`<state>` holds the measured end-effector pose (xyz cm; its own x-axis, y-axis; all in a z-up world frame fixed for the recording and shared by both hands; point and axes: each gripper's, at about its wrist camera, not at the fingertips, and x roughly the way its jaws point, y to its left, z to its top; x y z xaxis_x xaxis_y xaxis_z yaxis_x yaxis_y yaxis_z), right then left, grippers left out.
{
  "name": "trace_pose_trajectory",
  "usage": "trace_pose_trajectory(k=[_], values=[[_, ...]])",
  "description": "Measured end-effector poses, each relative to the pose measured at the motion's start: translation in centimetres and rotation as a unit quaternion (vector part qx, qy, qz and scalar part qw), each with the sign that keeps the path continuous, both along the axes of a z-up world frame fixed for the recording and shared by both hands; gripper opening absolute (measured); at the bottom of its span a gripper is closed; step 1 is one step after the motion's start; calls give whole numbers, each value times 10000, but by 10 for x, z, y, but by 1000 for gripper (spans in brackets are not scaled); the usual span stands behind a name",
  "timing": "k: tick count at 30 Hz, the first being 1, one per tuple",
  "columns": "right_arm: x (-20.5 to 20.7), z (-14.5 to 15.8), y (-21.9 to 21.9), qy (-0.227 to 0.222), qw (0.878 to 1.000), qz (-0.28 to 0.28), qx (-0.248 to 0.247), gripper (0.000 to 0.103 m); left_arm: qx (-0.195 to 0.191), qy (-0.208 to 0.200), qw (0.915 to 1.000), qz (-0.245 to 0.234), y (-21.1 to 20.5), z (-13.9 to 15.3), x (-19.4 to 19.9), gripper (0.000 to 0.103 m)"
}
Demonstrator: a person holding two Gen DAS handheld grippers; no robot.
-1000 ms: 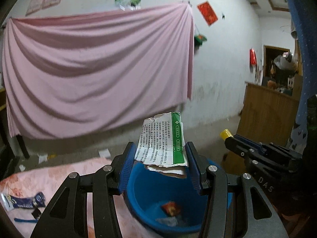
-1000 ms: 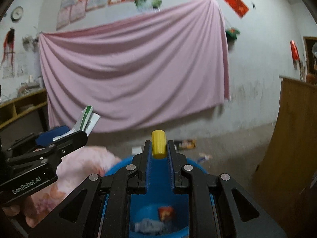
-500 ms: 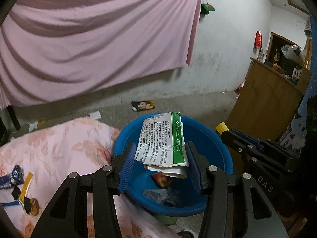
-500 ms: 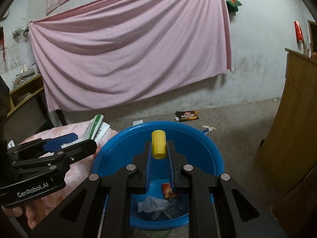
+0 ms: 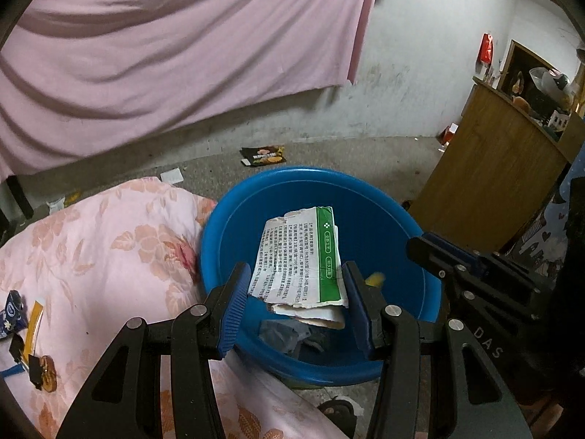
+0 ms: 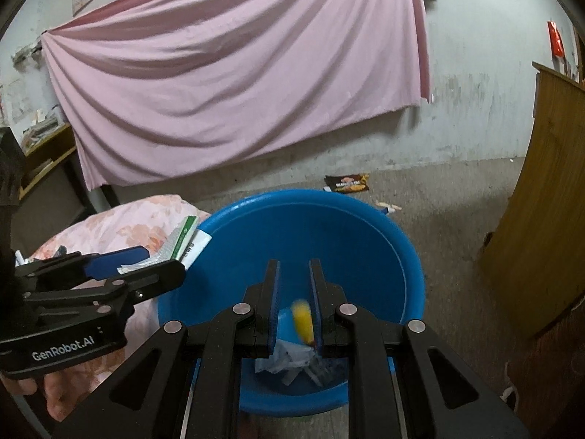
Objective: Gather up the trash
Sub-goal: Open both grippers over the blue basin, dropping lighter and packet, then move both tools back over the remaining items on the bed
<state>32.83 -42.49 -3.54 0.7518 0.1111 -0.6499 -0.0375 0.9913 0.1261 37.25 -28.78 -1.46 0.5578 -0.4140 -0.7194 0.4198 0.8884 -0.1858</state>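
Note:
My left gripper point(image 5: 296, 281) is shut on a torn white and green paper box point(image 5: 299, 256) and holds it above the blue basin point(image 5: 226, 226). My right gripper point(image 6: 294, 274) is open over the same basin point(image 6: 398, 248). A small yellow piece point(image 6: 302, 320), blurred, is falling between its jaws into the basin; it also shows in the left wrist view point(image 5: 376, 278). Crumpled trash point(image 6: 292, 360) lies at the basin's bottom. The left gripper with the box point(image 6: 182, 241) shows at the left of the right wrist view.
A pink flowered bedcover point(image 5: 91, 256) lies left of the basin, with small wrappers point(image 5: 22, 325) on it. A dark snack packet point(image 5: 263, 155) and paper scraps lie on the concrete floor. A wooden cabinet point(image 5: 493, 175) stands to the right.
Both grippers tilted down over the basin. My right gripper opened and let go of the yellow piece, which is dropping. The left gripper still holds the box.

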Motion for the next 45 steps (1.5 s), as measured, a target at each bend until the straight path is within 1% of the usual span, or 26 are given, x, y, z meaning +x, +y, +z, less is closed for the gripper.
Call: trace_pose_trajectory(k=[6, 9, 11, 13, 14, 16, 18, 19, 21, 22, 23, 25, 28, 30, 32, 33, 36, 37, 39, 42, 45], values=[[4, -6, -3, 191, 9998, -44, 51, 15, 15, 138, 9999, 20, -1, -2, 4, 46], [5, -6, -5, 221, 9997, -67, 74, 20, 14, 166, 9999, 43, 1, -4, 5, 46], [4, -5, -5, 196, 9997, -91, 78, 35, -5, 155, 9999, 76, 2, -3, 6, 46], [3, -3, -6, 140, 9998, -109, 97, 41, -46, 100, 9998, 140, 6, -2, 6, 47], [3, -2, -7, 112, 9998, -118, 98, 44, -65, 75, 9998, 168, 8, -1, 4, 50], [2, -1, -6, 54, 9998, -146, 93, 46, -133, 1, 9996, 256, 13, 2, 2, 56], [2, 2, -6, 6, 9998, -176, 86, 47, -180, -82, 9992, 340, 18, 6, 1, 57], [2, 2, -5, -9, 9998, -187, 78, 49, -174, -125, 9990, 386, 20, 8, 0, 58], [1, 4, -5, -59, 9997, -234, 73, 62, -156, -200, 9985, 478, 25, 11, -2, 60], [1, 5, -5, -91, 9996, -240, 99, 71, -170, -233, 9982, 529, 29, 12, -3, 63], [-1, 7, -5, -147, 9995, -250, 143, 74, -193, -261, 9978, 585, 33, 14, -3, 67], [-2, 11, -4, -216, 9993, -257, 140, 76, -235, -309, 9968, 694, 39, 17, -4, 72], [-3, 18, -1, -345, 9989, -286, 128, 79, -313, -385, 9953, 832, 50, 23, -7, 74], [-4, 22, -1, -421, 9986, -283, 168, 81, -366, -478, 9940, 914, 58, 29, -10, 79], [-6, 28, 2, -552, 9979, -286, 183, 86, -440, -611, 9921, 1002, 66, 36, -15, 87], [-7, 29, 5, -593, 9976, -283, 198, 88, -485, -695, 9910, 1038, 71, 40, -18, 87], [-13, 40, 10, -829, 9957, -235, 329, 98, -593, -970, 9876, 1080, 84, 54, -29, 88], [-15, 44, 11, -918, 9949, -231, 353, 103, -604, -1072, 9863, 1100, 89, 59, -33, 90], [-21, 54, 17, -1172, 9919, -167, 452, 103, -681, -1262, 9831, 1141, 99, 68, -42, 101], [-29, 67, 30, -1496, 9877, -59, 459, 103, -822, -1605, 9753, 1274, 118, 83, -57, 101], [-38, 78, 44, -1831, 9814, 80, 569, 103, -922, -1939, 9670, 1372, 140, 98, -74, 101]])
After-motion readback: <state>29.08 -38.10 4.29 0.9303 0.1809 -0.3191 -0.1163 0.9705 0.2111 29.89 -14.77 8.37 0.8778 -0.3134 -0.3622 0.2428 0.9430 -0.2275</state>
